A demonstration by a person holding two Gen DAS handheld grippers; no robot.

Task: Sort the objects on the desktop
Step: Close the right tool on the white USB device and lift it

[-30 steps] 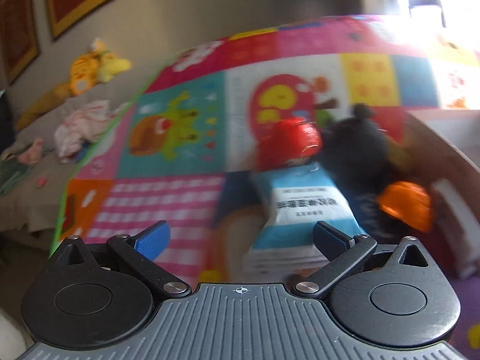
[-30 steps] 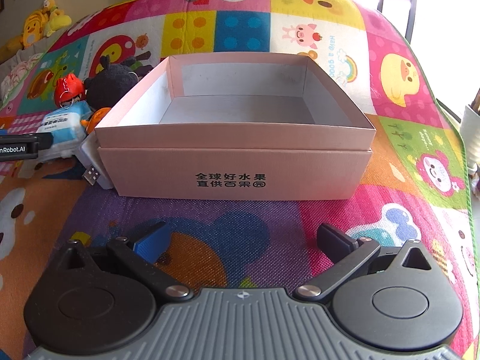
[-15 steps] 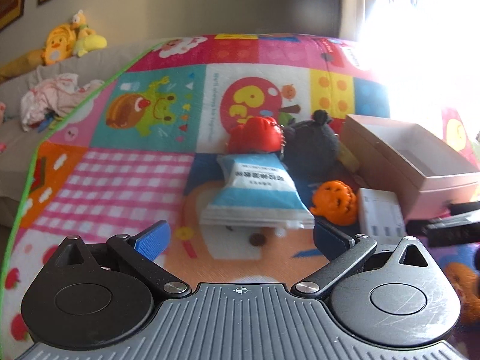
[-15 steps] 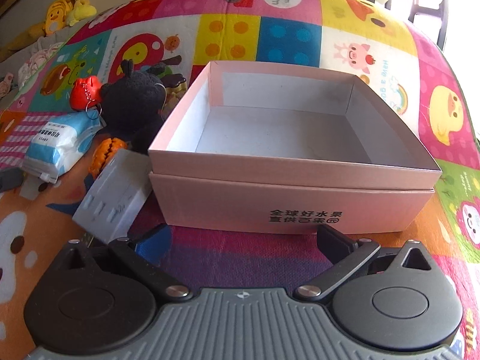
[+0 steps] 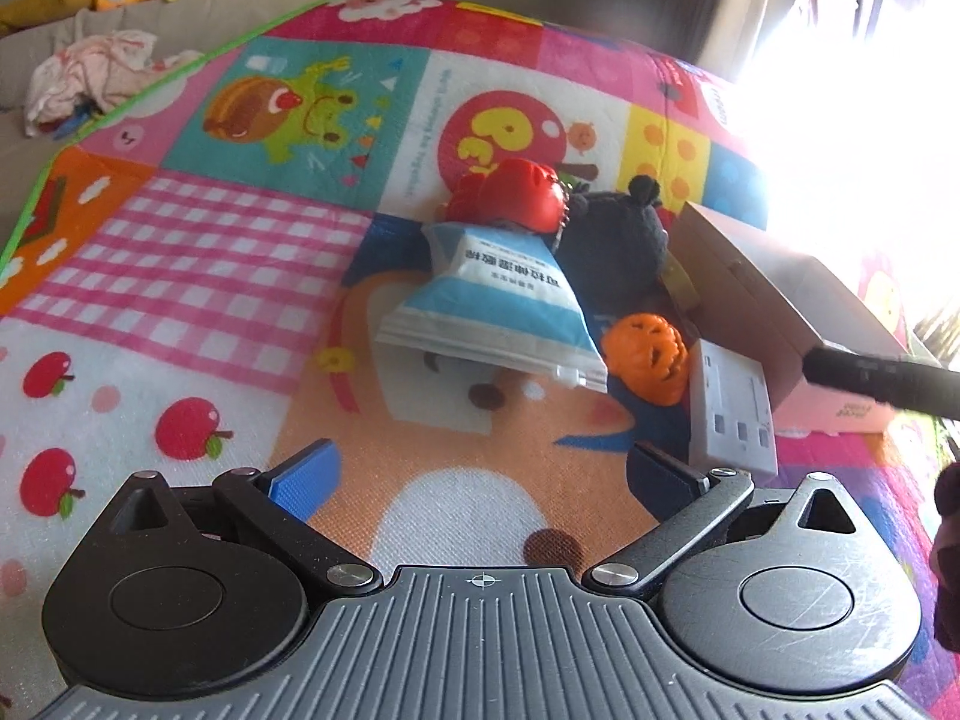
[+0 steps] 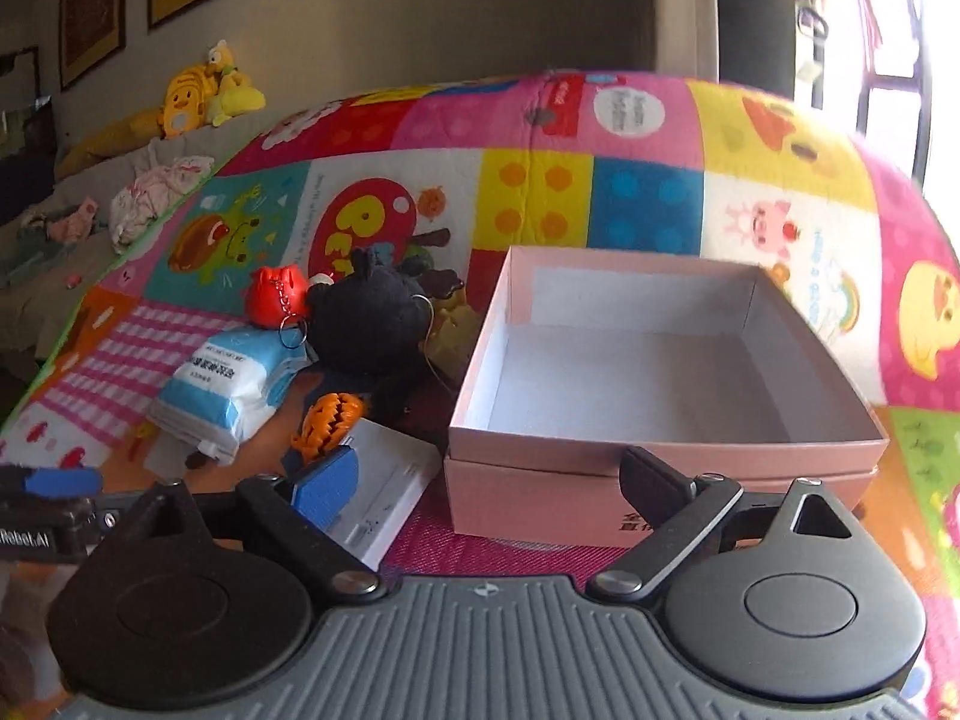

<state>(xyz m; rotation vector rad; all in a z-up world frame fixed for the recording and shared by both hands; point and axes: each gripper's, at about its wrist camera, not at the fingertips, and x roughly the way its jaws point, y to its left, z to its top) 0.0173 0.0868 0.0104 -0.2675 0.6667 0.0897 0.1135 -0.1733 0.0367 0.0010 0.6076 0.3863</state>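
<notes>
On the colourful play mat lies a pile: a blue-and-white packet (image 5: 492, 300), a red keychain toy (image 5: 510, 198), a black plush (image 5: 618, 246), an orange pumpkin toy (image 5: 645, 357) and a flat grey-white box (image 5: 729, 408). Right of them stands an open pink cardboard box (image 6: 540, 441) with nothing in it. My left gripper (image 5: 483, 462) is open in front of the packet, holding nothing. My right gripper (image 6: 489, 477) hovers before the pink box, its jaws closing with nothing between them. The grey-white box (image 6: 390, 480) lies just beyond its blue pad.
The mat's green edge (image 5: 150, 90) runs along the left, with a grey sofa behind it carrying crumpled clothes (image 5: 90, 72) and yellow plush toys (image 6: 198, 96). Strong window glare washes out the right side. The left gripper (image 6: 48, 504) shows at the right wrist view's left edge.
The left gripper swung and rolled, so the pile now sits centre-right. The right gripper rose and turned left, bringing the pile into view beside the box, and its jaws narrowed slightly.
</notes>
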